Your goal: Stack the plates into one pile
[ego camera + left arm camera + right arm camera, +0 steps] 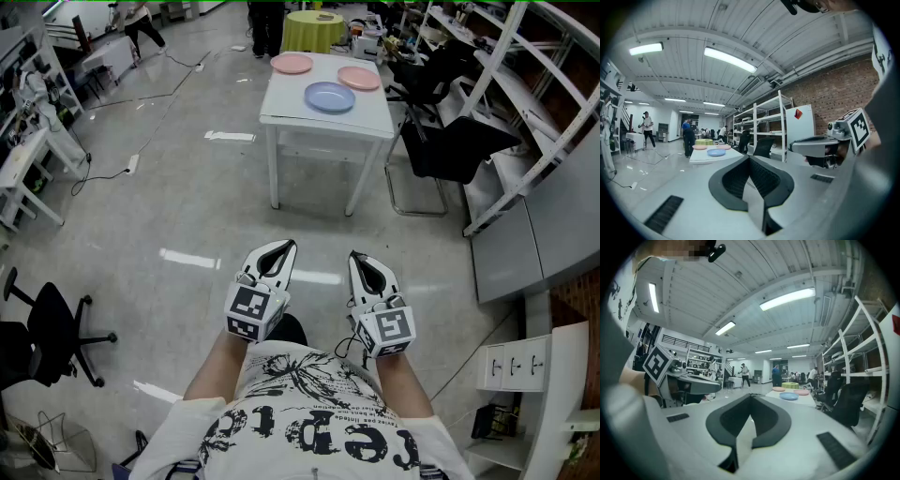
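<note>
Three plates lie apart on a white table (pixel 370 122) far ahead: a pink plate (pixel 292 64) at the back left, a second pink plate (pixel 359 78) at the back right, and a blue plate (pixel 329 97) nearer the front. The blue plate (pixel 716 152) (pixel 789 396) also shows small in both gripper views. My left gripper (pixel 284 247) and right gripper (pixel 359 257) are held close to my chest, well short of the table. Both are shut with nothing between their tips.
A black chair (pixel 450 150) stands right of the table, with white shelving (pixel 525 112) beyond it. A swivel chair (pixel 42 333) is at my left. A round yellow-green table (pixel 313 30) and people stand behind the white table. Open grey floor (pixel 187 206) lies between me and the table.
</note>
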The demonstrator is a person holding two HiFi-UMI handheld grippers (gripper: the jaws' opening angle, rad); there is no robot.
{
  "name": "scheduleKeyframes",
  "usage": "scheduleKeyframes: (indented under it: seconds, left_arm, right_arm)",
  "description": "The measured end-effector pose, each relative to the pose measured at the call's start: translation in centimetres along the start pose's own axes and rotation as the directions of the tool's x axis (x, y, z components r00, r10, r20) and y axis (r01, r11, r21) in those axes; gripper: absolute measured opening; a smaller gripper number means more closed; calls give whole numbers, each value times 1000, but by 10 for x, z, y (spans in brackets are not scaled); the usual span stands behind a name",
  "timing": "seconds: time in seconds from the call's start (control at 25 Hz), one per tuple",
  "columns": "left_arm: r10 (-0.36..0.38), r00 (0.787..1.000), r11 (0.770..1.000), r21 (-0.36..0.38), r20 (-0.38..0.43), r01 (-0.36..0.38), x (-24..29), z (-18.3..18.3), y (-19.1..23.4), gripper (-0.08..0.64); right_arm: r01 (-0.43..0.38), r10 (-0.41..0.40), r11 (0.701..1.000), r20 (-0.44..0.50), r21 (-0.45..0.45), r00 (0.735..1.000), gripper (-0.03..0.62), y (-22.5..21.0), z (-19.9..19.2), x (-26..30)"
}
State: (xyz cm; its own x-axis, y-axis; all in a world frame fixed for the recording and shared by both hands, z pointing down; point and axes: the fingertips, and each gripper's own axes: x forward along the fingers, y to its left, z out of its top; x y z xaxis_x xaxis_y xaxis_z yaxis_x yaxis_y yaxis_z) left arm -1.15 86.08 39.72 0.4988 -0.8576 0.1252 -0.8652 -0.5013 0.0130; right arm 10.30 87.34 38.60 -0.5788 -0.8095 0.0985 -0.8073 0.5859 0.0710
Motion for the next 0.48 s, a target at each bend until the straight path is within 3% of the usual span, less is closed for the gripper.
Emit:
scheduleKeyframes:
  seconds: [0.32, 0.48]
  left_arm:
    - [15, 1000, 1000, 20, -11, -15, -1, -3, 7, 11]
    - [25, 999, 999, 36, -28, -24, 0, -7, 8, 11]
  right_arm:
    - [-7, 7, 1000, -14, 15, 1000, 5, 2, -6, 6]
    - [-20, 22, 997, -29, 68, 999, 5, 1, -10, 9]
